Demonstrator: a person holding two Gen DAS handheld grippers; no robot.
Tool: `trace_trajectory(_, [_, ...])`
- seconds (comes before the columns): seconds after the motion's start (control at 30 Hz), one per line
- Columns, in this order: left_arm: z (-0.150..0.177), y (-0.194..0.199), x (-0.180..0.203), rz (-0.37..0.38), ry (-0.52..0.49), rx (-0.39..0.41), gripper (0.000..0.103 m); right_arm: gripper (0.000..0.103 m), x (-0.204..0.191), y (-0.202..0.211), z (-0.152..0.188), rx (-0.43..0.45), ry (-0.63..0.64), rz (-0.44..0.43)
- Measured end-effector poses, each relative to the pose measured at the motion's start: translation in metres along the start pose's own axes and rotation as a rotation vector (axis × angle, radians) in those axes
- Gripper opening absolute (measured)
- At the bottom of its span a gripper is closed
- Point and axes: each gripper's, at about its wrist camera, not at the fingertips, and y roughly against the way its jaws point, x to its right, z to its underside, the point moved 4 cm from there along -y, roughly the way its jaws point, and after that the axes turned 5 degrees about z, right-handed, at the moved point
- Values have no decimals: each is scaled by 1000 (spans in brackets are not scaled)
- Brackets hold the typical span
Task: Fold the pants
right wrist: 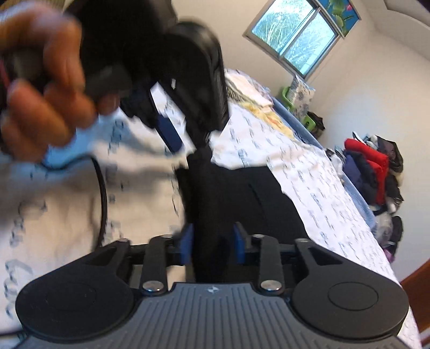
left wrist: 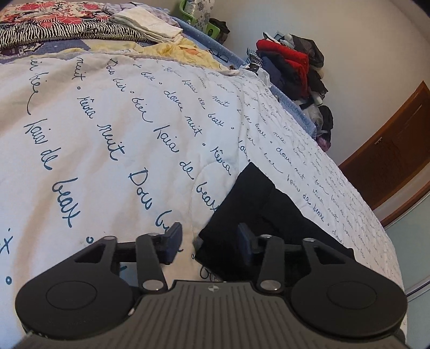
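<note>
The black pants [left wrist: 258, 214] are lying on the white quilt [left wrist: 107, 134], bunched at about five o'clock in the left wrist view, near the bed's edge. In the right wrist view the pants [right wrist: 242, 204] are running from the centre toward six o'clock, where a fold of the cloth is sitting between the blue pads. The right gripper [right wrist: 213, 241] is pinching that fold, its jaws drawn narrow around the fabric. The left gripper [left wrist: 209, 241] is hovering with its jaws spread wide and holding nothing; its right pad is lying over the pants' near corner, while the other is over bare quilt. From the right wrist camera the left gripper [right wrist: 172, 128] is showing blurred at eleven o'clock, gripped by the person's hand [right wrist: 45, 88]. Beyond the quilt, at one o'clock in the left view, a pile of clothes [left wrist: 295, 69] is resting against the wall, and folded linens [left wrist: 150, 24] are lying at twelve o'clock. A window [right wrist: 303, 35] is showing at one o'clock in the right view.
</note>
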Motion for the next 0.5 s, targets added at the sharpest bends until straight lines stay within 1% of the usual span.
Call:
trace_trajectory(0.03, [1,1,0,19,8,-15,60,42,-2,0,4,-7,12,8])
trace_trajectory(0.07, [2,1,0,34,17,-32,62,44,-3,0,7,-13,25,20])
trace_trajectory(0.13, [4,0,0,66,42,-69,65,44,-7,-2,7,-23,51,36])
trace_trajectory(0.2, [7,-2,-1,108,87,-102,70,44,-14,-1,2,-8,95,59])
trace_trajectory(0.3, [13,-9,-2,184,169,-156,73,44,-28,-11,-1,14,187,119])
trace_trajectory(0.37, [16,-16,-3,233,224,-194,74,43,-29,-21,-6,40,193,144])
trace_trajectory(0.4, [17,-20,-5,256,253,-211,75,42,-28,-26,-7,45,192,142])
trace_trajectory(0.43, [18,-23,-6,276,278,-220,75,38,-25,-29,-8,49,183,131])
trace_trajectory(0.47, [18,-27,-8,289,299,-222,76,24,-22,-32,-9,54,164,113])
trace_trajectory(0.5, [18,-30,-10,294,319,-221,76,20,-18,-33,-10,51,139,95])
